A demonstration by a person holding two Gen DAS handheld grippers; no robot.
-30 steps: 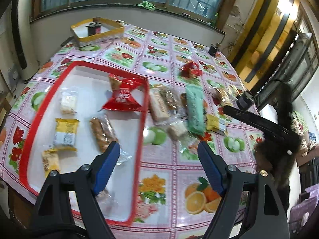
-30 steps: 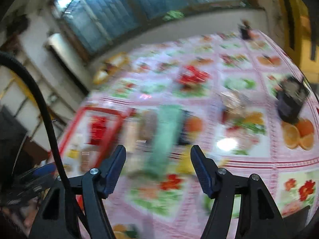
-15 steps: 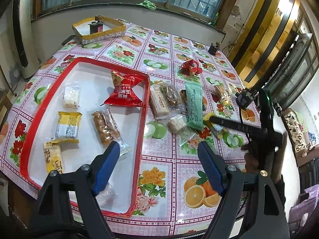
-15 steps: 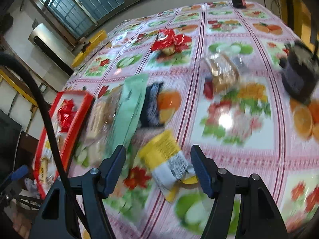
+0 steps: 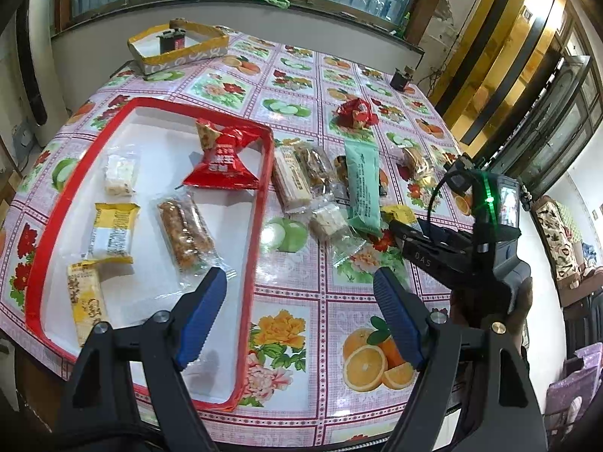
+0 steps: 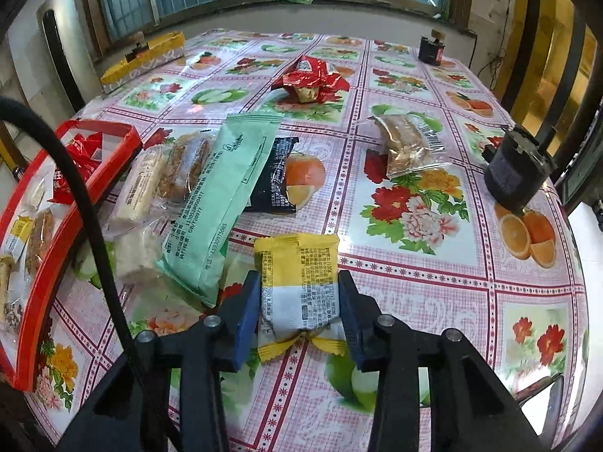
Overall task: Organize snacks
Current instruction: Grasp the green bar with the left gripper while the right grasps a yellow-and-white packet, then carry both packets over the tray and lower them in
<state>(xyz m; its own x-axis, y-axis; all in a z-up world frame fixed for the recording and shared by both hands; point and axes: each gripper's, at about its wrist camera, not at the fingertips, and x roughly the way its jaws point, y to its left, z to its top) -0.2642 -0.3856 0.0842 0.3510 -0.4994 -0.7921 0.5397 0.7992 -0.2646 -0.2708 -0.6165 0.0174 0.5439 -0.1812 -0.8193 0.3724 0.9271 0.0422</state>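
My right gripper (image 6: pixel 299 297) is shut on a yellow and white snack packet (image 6: pixel 299 282) lying on the tablecloth; the packet also shows in the left wrist view (image 5: pixel 400 214). My left gripper (image 5: pixel 297 316) is open and empty above the near right edge of the red-rimmed white tray (image 5: pixel 260 203), which holds several snacks, among them a red packet (image 5: pixel 226 162). Loose snacks lie right of the tray: a long green packet (image 6: pixel 226 196), a black packet (image 6: pixel 277 177), a beige bar (image 6: pixel 141 184), a clear cake packet (image 6: pixel 403 143) and a red foil packet (image 6: pixel 311 79).
A yellow cardboard box (image 5: pixel 177 47) stands at the far left of the table. A small black device (image 6: pixel 514 173) sits near the right edge, another (image 6: pixel 429 49) at the far right corner. The flowered tablecloth (image 5: pixel 339 316) covers the table.
My right gripper has come down and forward to the yellow packet and closed on it. My left gripper has drawn back a little and stays open.
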